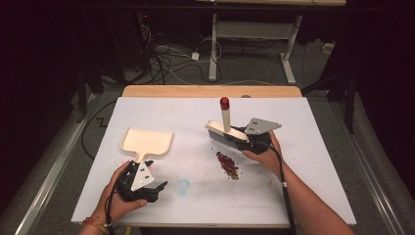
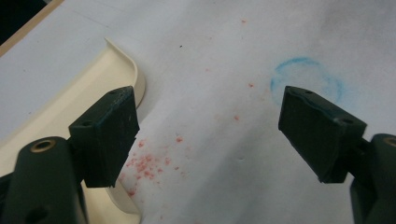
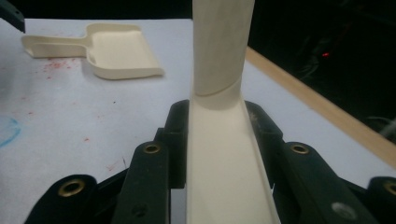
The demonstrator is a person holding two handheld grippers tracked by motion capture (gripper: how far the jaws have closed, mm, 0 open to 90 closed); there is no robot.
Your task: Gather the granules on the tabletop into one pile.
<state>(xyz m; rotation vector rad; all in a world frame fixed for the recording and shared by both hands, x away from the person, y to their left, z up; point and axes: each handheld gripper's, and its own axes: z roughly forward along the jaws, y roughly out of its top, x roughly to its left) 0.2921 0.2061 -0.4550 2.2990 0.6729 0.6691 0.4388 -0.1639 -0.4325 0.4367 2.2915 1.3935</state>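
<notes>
Your right gripper is clamped on the brush, jaws pressed to both sides of its cream back, as the right gripper view shows with the brush running straight up between them. From above, the brush sits over the middle of the table, bristles down, its handle standing upright with a red cap on top, just behind the pile of red crumbs. Your left gripper hangs released near the front left, jaws spread wide with nothing between them. The dustpan lies flat just beyond it, handle pointing back toward your left hand. In the left gripper view the dustpan edge sits beside the left jaw, red specks scattered below it, and a faint blue ring is drawn on the white sheet near the right jaw.
</notes>
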